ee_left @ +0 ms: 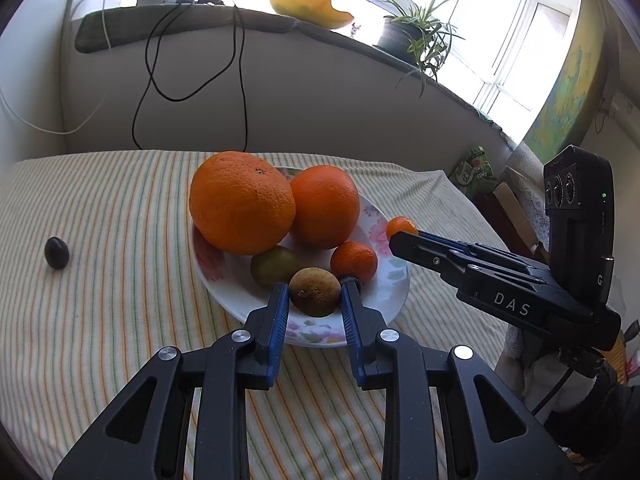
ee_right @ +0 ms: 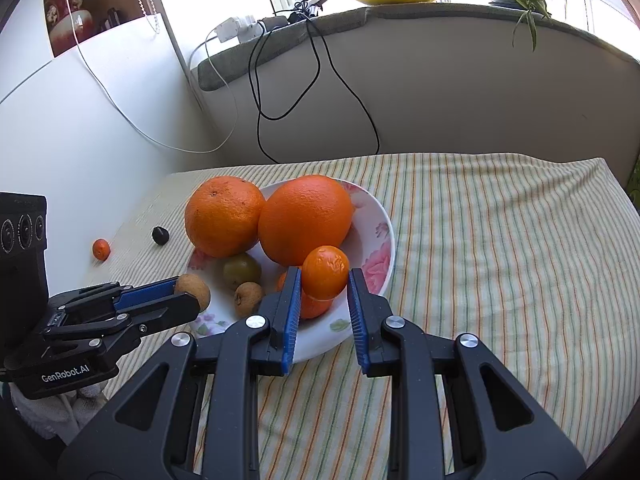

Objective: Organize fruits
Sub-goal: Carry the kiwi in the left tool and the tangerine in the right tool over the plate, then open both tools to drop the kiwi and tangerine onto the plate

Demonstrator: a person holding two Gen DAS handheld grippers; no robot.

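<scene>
Two claws grip fruit over the plate (ee_left: 240,312): left claw (ee_left: 315,292) pinches a brown fruit (ee_left: 315,291), right claw (ee_right: 325,276) a small orange (ee_right: 325,272) that partly hides another beneath.

A surface (ee_left: 120,240) draped in a cloth of thin green and orange stripes fills the lower half. Behind it, at twelve o'clock, runs a plain pale wall (ee_left: 320,92) topped by a grey-green padded sill (ee_right: 400,14). Bright daylight floods through the white-framed windows (ee_left: 500,32) above. On the sill stand a potted plant (ee_left: 412,32), a yellow dish (ee_left: 308,8) and a white power strip (ee_right: 236,28), its black cables (ee_left: 192,64) hanging down.
</scene>
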